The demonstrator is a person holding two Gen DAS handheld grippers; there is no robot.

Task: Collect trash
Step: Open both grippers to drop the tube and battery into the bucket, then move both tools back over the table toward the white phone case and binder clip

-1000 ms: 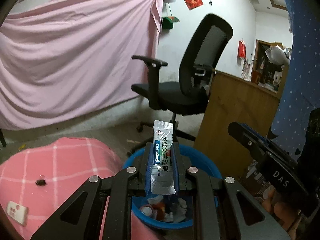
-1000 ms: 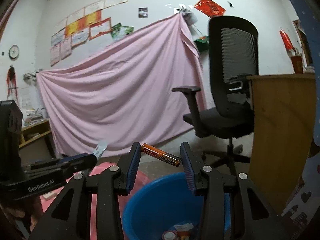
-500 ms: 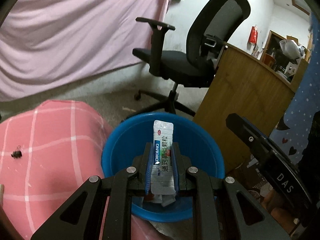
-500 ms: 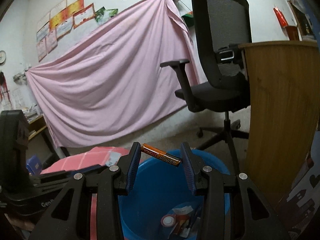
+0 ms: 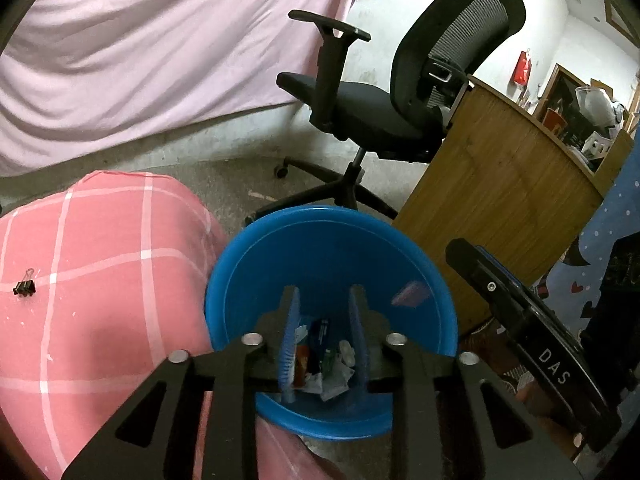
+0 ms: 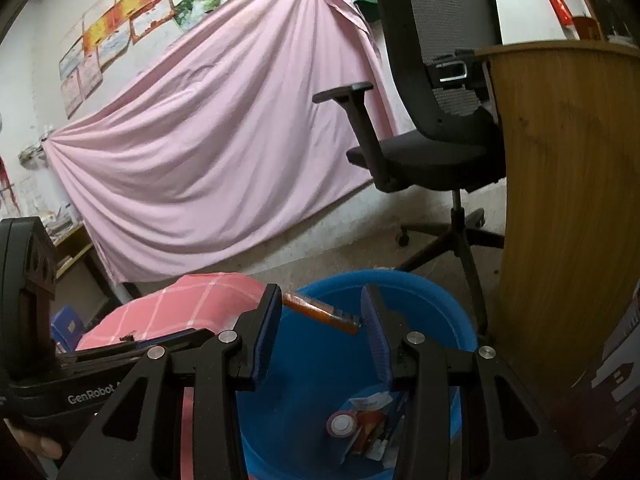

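Observation:
A blue plastic bin stands on the floor with wrappers and scraps at its bottom; it also shows in the right wrist view. My left gripper is open and empty above the bin. My right gripper is over the bin's rim with an orange battery spanning the gap between its fingers; the battery looks blurred. The right gripper's body shows at the right of the left wrist view.
A pink checked cushion lies left of the bin with a black binder clip on it. A black office chair and a wooden desk panel stand behind and right. A pink sheet hangs on the wall.
My left gripper opened and the sachet it held is gone from its jaws. Both grippers tilted down over the bin. The battery sits slightly lower and blurred.

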